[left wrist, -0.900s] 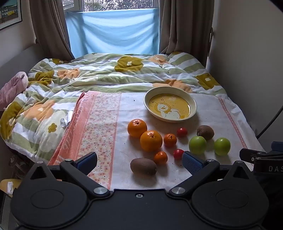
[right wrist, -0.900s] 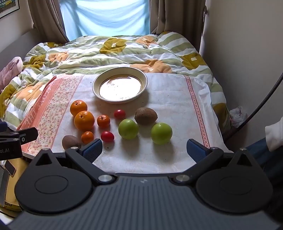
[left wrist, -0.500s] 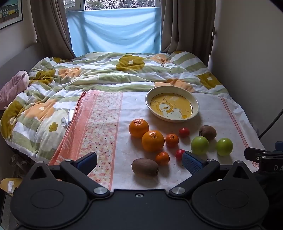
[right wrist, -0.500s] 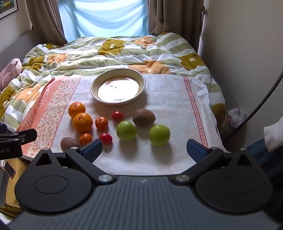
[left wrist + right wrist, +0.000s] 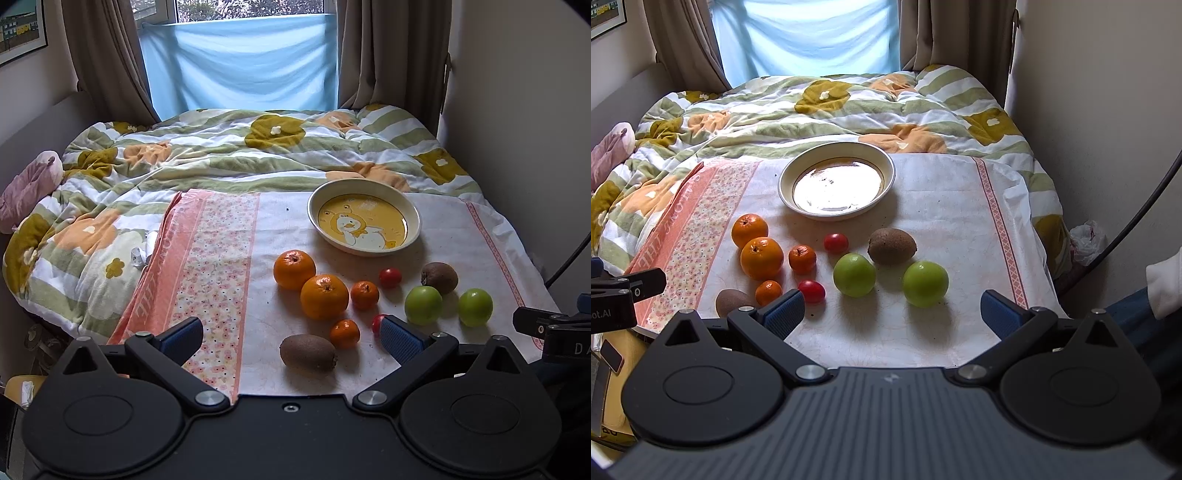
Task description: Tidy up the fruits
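Fruit lies on a cloth (image 5: 280,229) on the bed: two oranges (image 5: 324,296) (image 5: 761,257), small mandarins (image 5: 344,333), two red tomatoes (image 5: 836,243), two green apples (image 5: 854,275) (image 5: 925,283) and two kiwis (image 5: 308,351) (image 5: 892,246). A yellow duck-print bowl (image 5: 413,216) (image 5: 886,162) stands empty behind them. My left gripper (image 5: 291,338) is open and empty, just short of the near kiwi. My right gripper (image 5: 892,308) is open and empty, in front of the green apples.
A floral quilt (image 5: 221,155) covers the rest of the bed. A wall (image 5: 517,129) runs along the right side. A pink soft toy (image 5: 26,188) lies at the left. The cloth's front edge hangs at the bed's near edge.
Both grippers have shifted slightly; the fruit sits a little higher in the left view and slightly lower-left in the right view. Nothing on the cloth has moved.
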